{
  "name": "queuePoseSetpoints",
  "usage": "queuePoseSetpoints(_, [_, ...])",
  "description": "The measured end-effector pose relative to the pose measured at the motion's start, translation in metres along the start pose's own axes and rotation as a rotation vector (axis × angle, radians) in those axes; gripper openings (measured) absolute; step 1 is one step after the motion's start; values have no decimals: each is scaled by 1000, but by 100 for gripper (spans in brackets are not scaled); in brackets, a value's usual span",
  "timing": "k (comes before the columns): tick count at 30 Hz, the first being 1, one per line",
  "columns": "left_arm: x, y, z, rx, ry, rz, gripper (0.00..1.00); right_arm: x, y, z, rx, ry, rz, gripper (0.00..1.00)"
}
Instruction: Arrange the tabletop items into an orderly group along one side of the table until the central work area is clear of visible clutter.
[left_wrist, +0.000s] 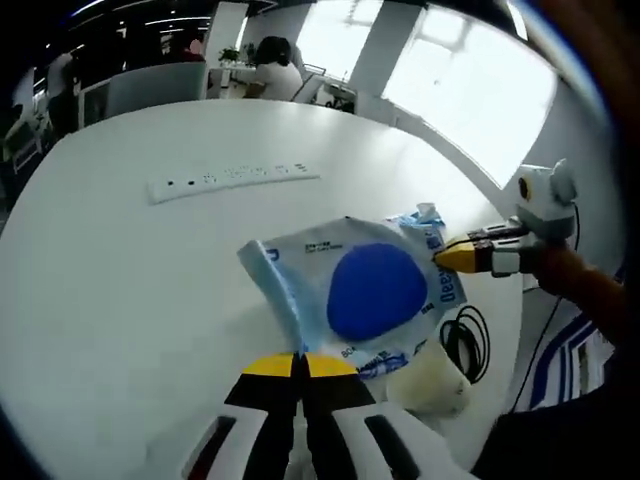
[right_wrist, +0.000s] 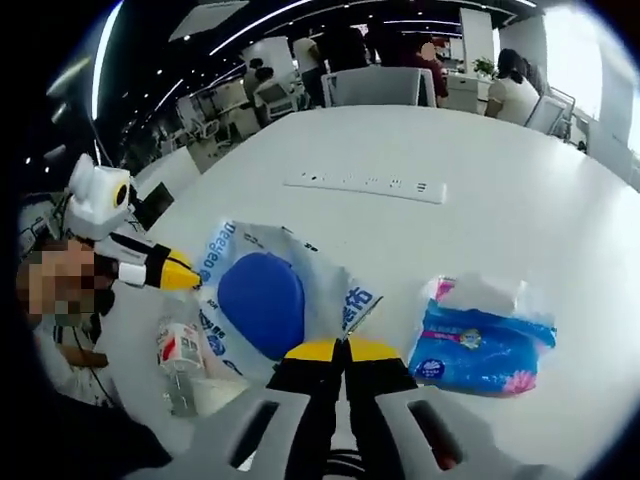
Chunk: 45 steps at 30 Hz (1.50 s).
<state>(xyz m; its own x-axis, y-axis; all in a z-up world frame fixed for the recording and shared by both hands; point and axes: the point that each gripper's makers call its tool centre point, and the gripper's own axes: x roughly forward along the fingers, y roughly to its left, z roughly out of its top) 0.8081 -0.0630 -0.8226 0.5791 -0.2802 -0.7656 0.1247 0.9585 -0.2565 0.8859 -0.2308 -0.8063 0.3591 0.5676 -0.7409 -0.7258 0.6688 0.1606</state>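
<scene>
While both my grippers pinch it: pale blue soft plastic wipes packet (left_wrist: 350, 295) with round blue lid (left_wrist: 377, 291).
Left gripper (left_wrist: 297, 365) and right gripper (right_wrist: 345, 350) closed on opposite edges; light, floppy, slippery film, I judge — best taken at the seams.

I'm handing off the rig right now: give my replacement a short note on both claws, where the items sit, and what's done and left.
Left claw: jaws together on the near edge of the wipes pack.
Right claw: jaws together on the opposite edge of that pack.
On the white table: tissue pack beside the wipes pack, small bottle and black cable near the table edge, power strip across the middle.
Done: nothing visibly grouped yet.
Left: move the wipes pack to one side, then gather the tissues and bottle beside it.
</scene>
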Motion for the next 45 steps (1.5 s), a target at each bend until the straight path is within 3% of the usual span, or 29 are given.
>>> queuePoseSetpoints(14, [13, 4, 9, -83, -17, 9, 0, 20, -18, 10, -18, 38, 0, 0])
queuePoseSetpoints(32, [36, 11, 9, -105, 1, 49, 0, 48, -34, 9, -1, 53, -45, 0])
queuePoseSetpoints(39, [43, 14, 5, -87, 23, 55, 0, 60, -39, 6, -24, 65, -53, 0])
queuePoseSetpoints(45, [45, 15, 2, -10, 41, 63, 1, 60, -40, 5, -81, 69, -59, 0])
